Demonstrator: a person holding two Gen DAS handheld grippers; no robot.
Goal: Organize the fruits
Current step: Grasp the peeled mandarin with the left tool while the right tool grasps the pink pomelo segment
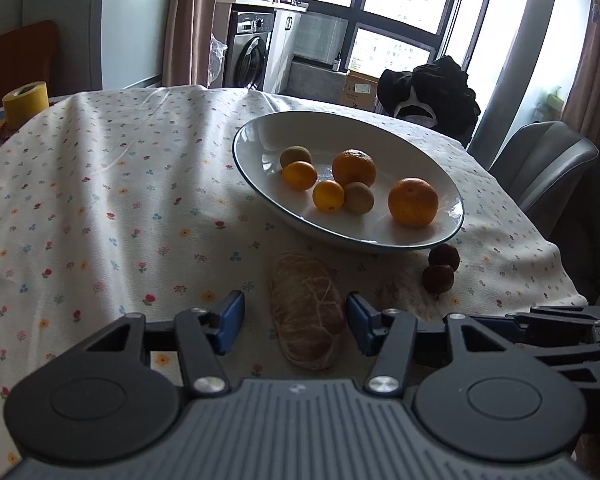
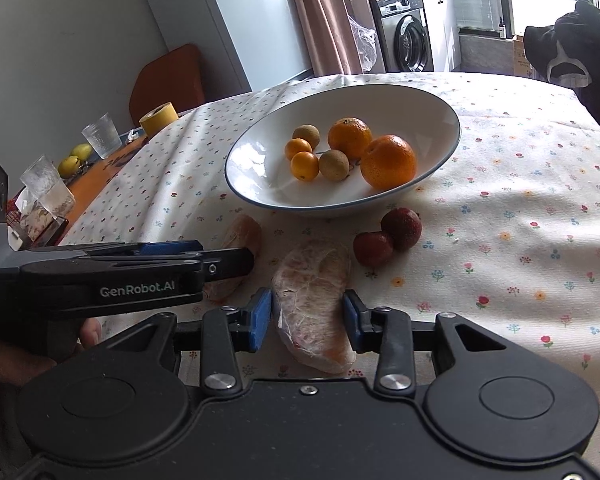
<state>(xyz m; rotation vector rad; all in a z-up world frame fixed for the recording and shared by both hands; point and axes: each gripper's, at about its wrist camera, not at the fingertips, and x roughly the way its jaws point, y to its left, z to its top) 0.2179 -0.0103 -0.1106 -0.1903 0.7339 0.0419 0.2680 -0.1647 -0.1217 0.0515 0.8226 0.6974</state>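
Both grippers straddle peeled citrus segments lying on the desk, on the near side of the bowl. The left gripper has its blue pads spread wide, one on each side of a pale, netted segment, with a gap on the left side and the right pad close beside it; it holds nothing. The right gripper brackets a second, pinker segment with a narrower opening, its left pad touching or nearly touching the skin, the right pad just clear. It looks set to close rather than already gripping.

The bowl holds two oranges, two small kumquat-like fruits and two brownish round ones, so the pieces on the cloth are probably what is left to gather. Two dark red fruits sit touching each other just right of the segments, near the bowl's rim.

The segments lie lengthwise between the pads (a handy alignment), so a squeeze would press on their soft flanks; gentle pressure seems wise.
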